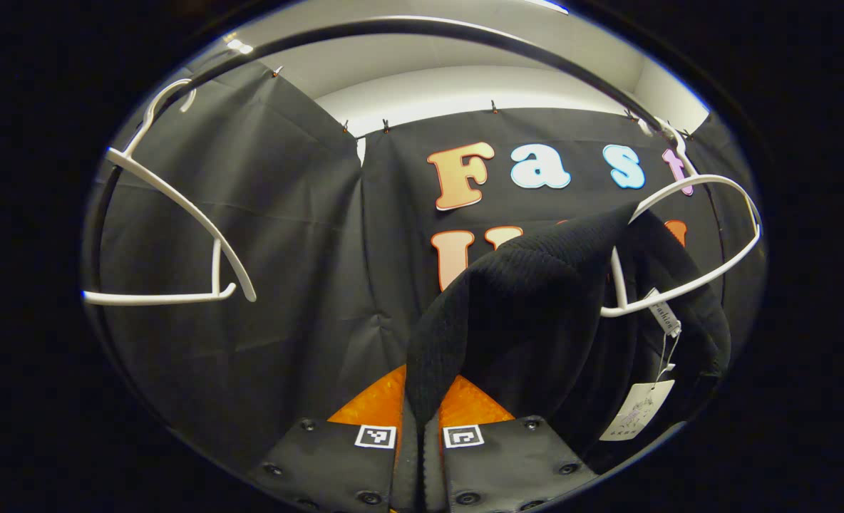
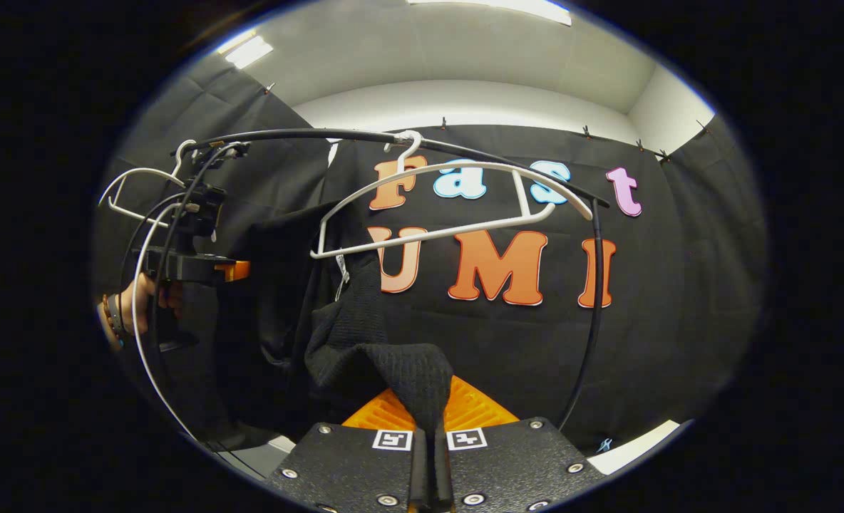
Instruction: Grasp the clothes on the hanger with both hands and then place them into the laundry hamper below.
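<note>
While the black knit garment (image 1: 536,299) hangs partly off its white hanger (image 1: 686,242), both grippers pinch it below the black rail (image 1: 422,28).

Rail: it arcs overhead in the left gripper view and carries both hangers; in the right gripper view one upright post of it runs down beside the wall cloth.
Garment: draped under the rail, one fold pulled off the hanger's arm, the rest bunched beneath it; a paper tag (image 1: 636,410) dangles from it.
Left gripper (image 1: 418,427): fingers closed tight with a fold of the garment clamped between them.
Right gripper (image 2: 429,434): fingers pressed together on another fold of the same garment (image 2: 365,349).
Spare hanger (image 1: 172,235): empty, on the rail well apart from the garment.
Hand (image 2: 144,299): in the right gripper view it holds the other gripper's handle under the rail's far end.
Hard to make out: the garment's lower edge is cut off, and its shape is lost against the dark cloth behind; I cannot tell what kind of garment it is.
</note>
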The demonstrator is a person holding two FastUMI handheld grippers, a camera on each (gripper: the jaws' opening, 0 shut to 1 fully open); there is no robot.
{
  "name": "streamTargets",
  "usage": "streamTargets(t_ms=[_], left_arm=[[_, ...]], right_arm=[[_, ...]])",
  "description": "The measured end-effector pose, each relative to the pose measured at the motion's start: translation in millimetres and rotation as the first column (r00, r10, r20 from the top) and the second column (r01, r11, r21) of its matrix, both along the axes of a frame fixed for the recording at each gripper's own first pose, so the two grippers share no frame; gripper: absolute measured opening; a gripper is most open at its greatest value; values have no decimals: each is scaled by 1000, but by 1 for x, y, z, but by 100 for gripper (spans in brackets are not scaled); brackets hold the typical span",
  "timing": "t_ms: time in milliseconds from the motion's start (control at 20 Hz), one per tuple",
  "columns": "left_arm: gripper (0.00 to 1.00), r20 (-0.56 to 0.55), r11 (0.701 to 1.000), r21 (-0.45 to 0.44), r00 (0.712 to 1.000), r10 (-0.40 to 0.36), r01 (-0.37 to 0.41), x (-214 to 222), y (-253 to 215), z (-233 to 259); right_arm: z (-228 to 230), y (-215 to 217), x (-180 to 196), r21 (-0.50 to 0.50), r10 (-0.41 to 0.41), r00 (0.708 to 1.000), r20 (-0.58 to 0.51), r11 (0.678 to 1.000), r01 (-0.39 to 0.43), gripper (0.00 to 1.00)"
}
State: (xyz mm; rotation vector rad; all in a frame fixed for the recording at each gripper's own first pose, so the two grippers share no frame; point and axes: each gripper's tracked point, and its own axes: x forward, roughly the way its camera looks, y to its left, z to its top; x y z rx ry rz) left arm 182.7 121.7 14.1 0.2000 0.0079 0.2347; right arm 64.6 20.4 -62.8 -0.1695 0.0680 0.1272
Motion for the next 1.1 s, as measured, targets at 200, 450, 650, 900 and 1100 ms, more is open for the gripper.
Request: streamTargets(t_ms=[200,450,650,900,1100], left_arm=[[10,-47,996,-68,998,52,-56,19,23,4],[10,-53,994,-76,996,74,-78,16,38,2],[10,-101,998,-31,994,48,-51,-11,32,-28],[10,-192,1000,-10,981,-1,-1,-57,10,-73],[11,-274,1000,-26,962,-21,14,-100,5,-119]], right_arm=[[-2,8,-7,16,18,1000,-10,1000,-18,4],[-6,10,-5,37,17,1000,-14,999,-16,4],[-28,11,-5,55,23,997,-73,998,-19,4],[-65,19,-10,72,44,986,-163,997,-33,4],[-95,22,-22,77,57,971,-233,996,-40,4]])
